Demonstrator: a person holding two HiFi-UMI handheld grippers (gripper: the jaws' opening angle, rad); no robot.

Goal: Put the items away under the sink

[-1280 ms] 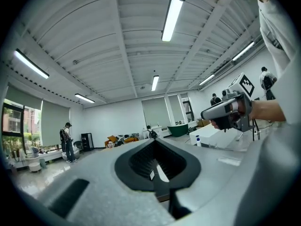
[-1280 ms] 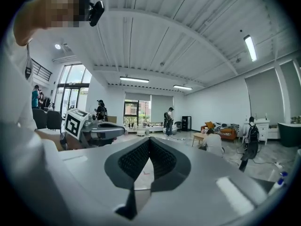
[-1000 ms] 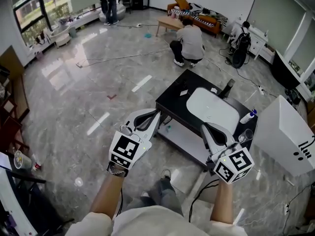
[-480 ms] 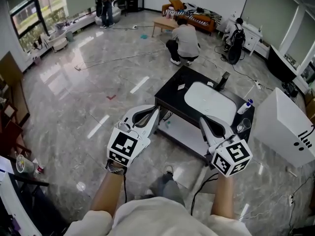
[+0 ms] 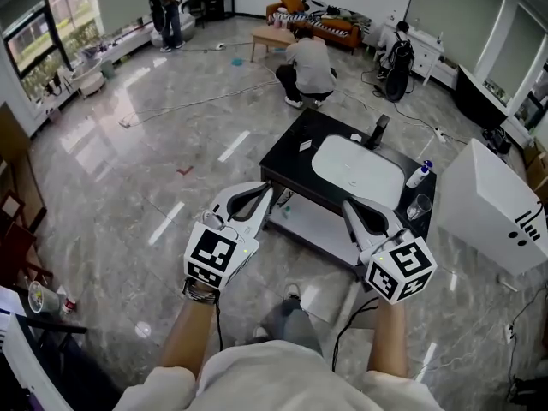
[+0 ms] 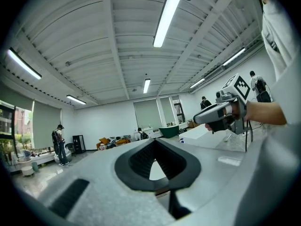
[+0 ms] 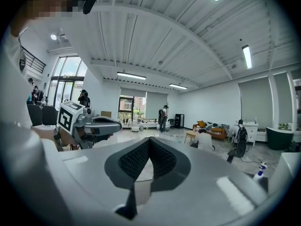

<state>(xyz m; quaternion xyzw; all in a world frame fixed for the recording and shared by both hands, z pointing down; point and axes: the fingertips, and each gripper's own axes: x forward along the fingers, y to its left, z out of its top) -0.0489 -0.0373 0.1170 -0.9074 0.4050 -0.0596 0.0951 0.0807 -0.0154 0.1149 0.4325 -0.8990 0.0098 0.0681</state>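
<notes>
A black sink table (image 5: 287,159) with a white basin (image 5: 355,159) and a dark faucet (image 5: 377,131) stands on the floor ahead of me. A white spray bottle with a blue cap (image 5: 419,174) and a clear glass (image 5: 417,206) sit at its right end. A small card (image 5: 306,145) lies at its left. A white lower shelf (image 5: 312,229) shows under the top. My left gripper (image 5: 267,187) and right gripper (image 5: 346,204) hover shut and empty over the table's near edge. Each gripper view shows its pads meeting, left gripper (image 6: 154,141) and right gripper (image 7: 149,139).
A large white box (image 5: 492,208) stands right of the table. A person crouches (image 5: 308,62) just beyond the table, another stands (image 5: 164,7) far left. Cables run over the glossy floor. A small teal thing (image 5: 285,204) lies by the shelf's left end.
The head view has shifted so the sink table sits a little nearer and further left. Both grippers stay shut and keep about the same place in view.
</notes>
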